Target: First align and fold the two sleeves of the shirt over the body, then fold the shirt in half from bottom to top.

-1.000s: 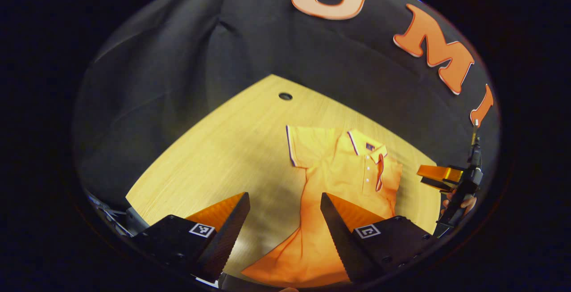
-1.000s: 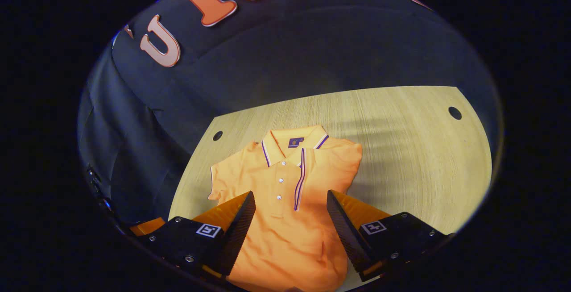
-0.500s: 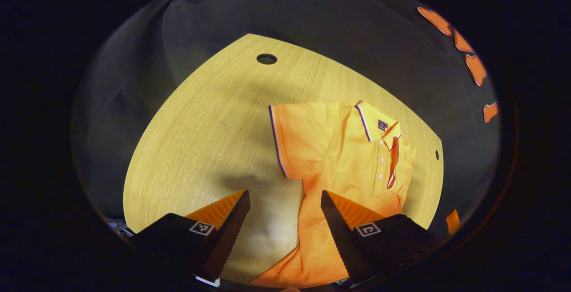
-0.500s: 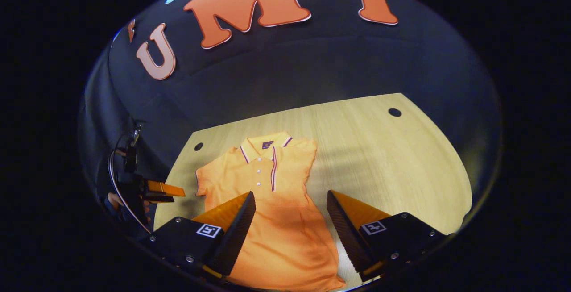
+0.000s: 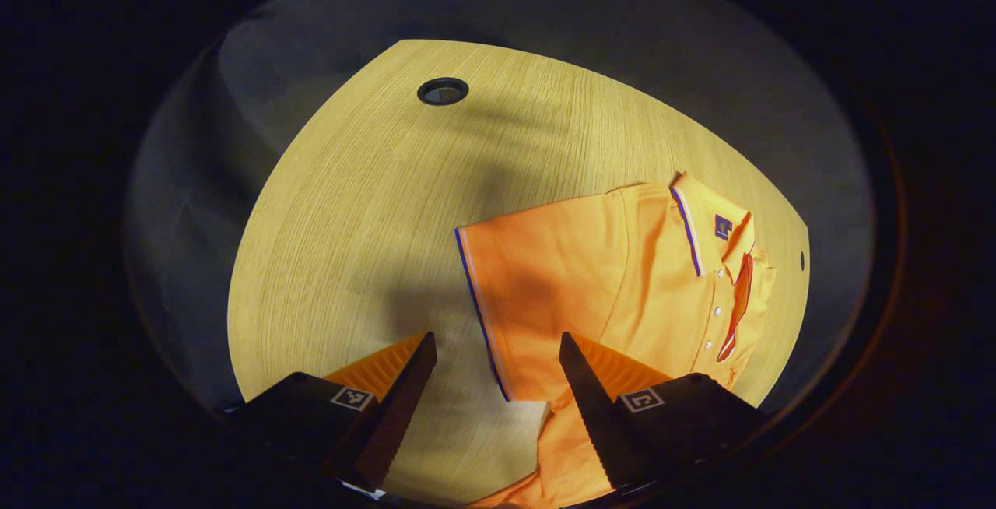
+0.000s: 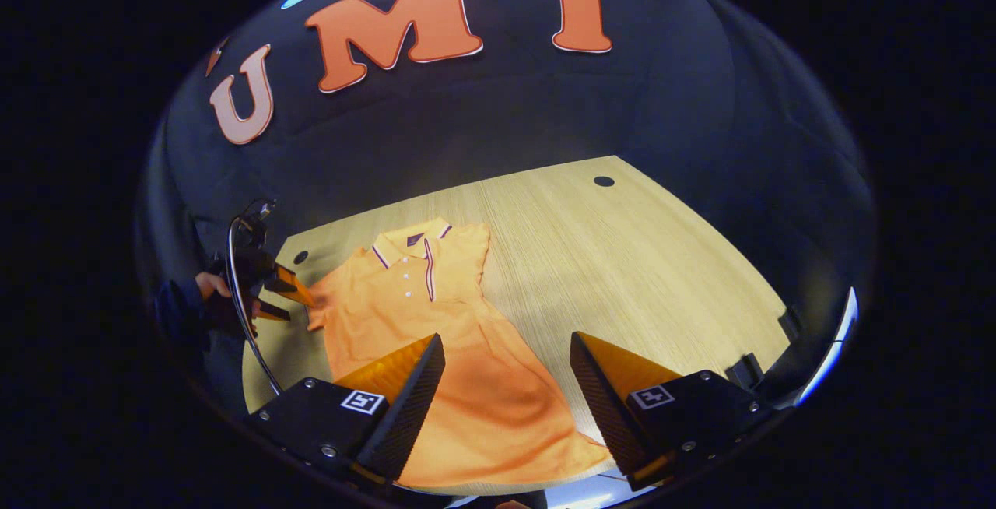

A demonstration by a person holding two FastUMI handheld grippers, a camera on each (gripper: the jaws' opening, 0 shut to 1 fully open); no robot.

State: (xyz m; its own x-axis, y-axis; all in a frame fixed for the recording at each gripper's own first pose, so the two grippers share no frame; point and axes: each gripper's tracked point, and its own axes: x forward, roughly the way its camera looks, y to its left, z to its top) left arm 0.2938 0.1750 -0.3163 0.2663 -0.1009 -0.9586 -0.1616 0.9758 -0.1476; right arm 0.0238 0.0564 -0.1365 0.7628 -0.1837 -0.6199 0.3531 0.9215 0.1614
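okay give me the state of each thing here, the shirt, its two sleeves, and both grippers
Shirt: lying flat, front up, on the table, not folded in half.
Sleeve by the left gripper: spread out flat, unfolded.
Other sleeve: already folded over the body.
Left gripper: open, holding nothing, at the spread sleeve's cuff.
Right gripper: open, holding nothing.

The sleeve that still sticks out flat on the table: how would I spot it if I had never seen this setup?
Find the pale wooden table, then the orange polo shirt lying on it. The sleeve spreads flat beside the collar, just ahead of the open left gripper. A thin dark stripe with a pale line edges its cuff, whereas the shirt's body is plain.
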